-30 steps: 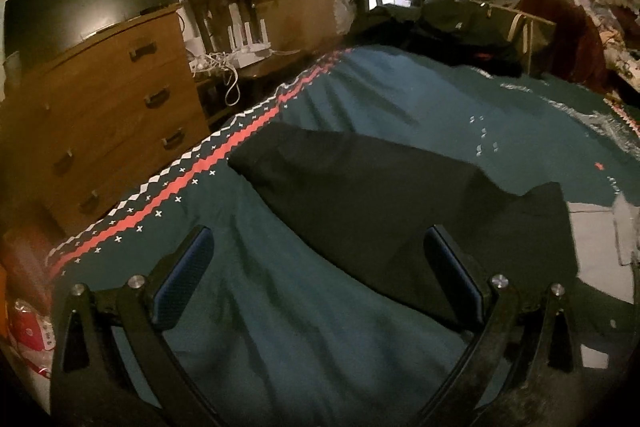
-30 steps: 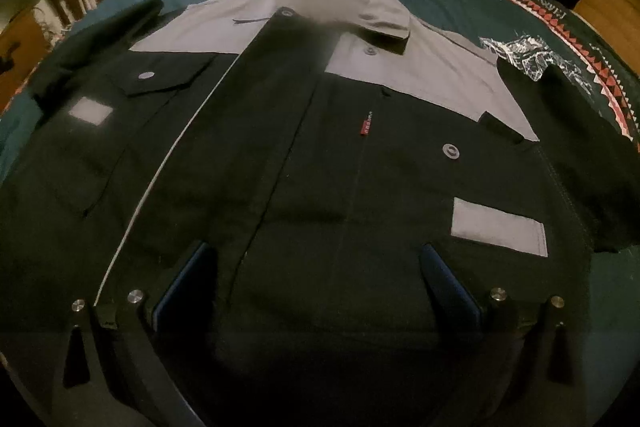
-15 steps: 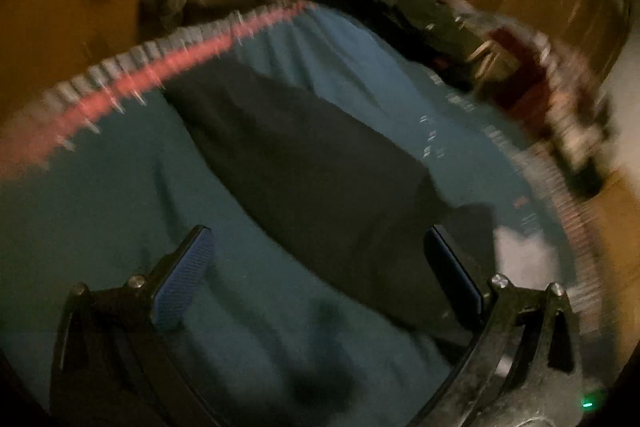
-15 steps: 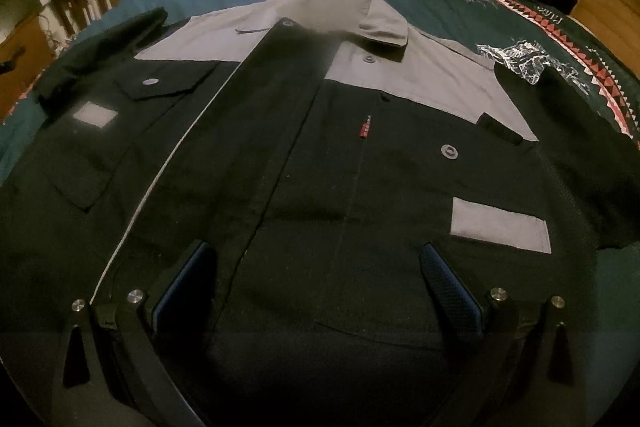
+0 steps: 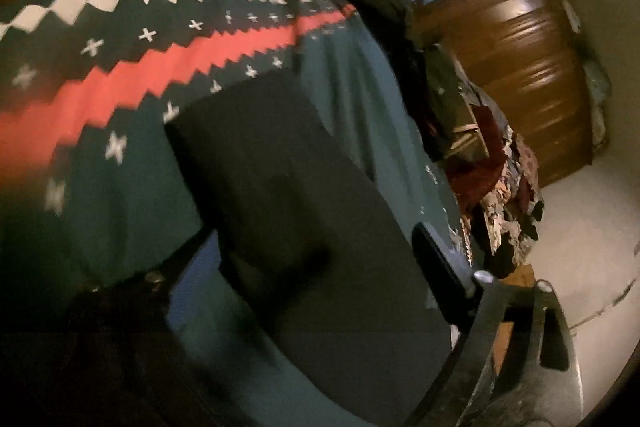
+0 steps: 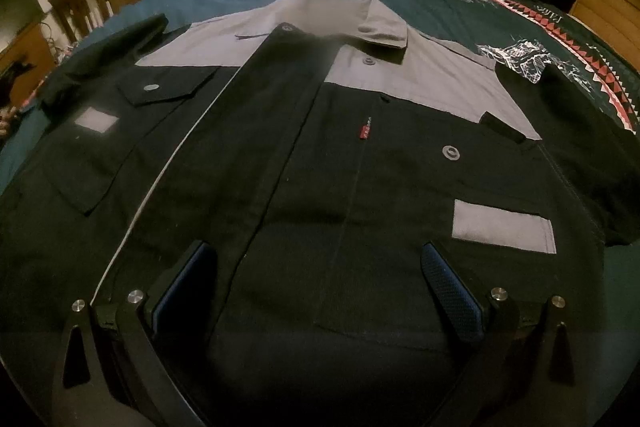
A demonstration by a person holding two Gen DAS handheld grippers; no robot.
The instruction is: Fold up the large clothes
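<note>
Left wrist view shows the big change: a second ago the left gripper (image 5: 316, 259) sat back and looked flat across the bed, and now it has swung down close and rolled over, so the room looks tipped on its side. Its jaws have just been closing a little, but they are wide apart, and the long black sleeve (image 5: 304, 187) of the jacket lies between them on the dark teal blanket with the red zigzag stripe (image 5: 132, 83). The pads do not look pressed on the cloth yet, so I think nothing is held. The picture is blurry, so I cannot be sure of the touch. From the right wrist view, the right gripper (image 6: 320, 287) has stayed where it was, jaws wide and empty, over the bottom part of the black and grey work jacket (image 6: 320, 163), which lies flat and buttoned on the bed. My guess is that the sleeve gets pinched next and folded in over the front.
</note>
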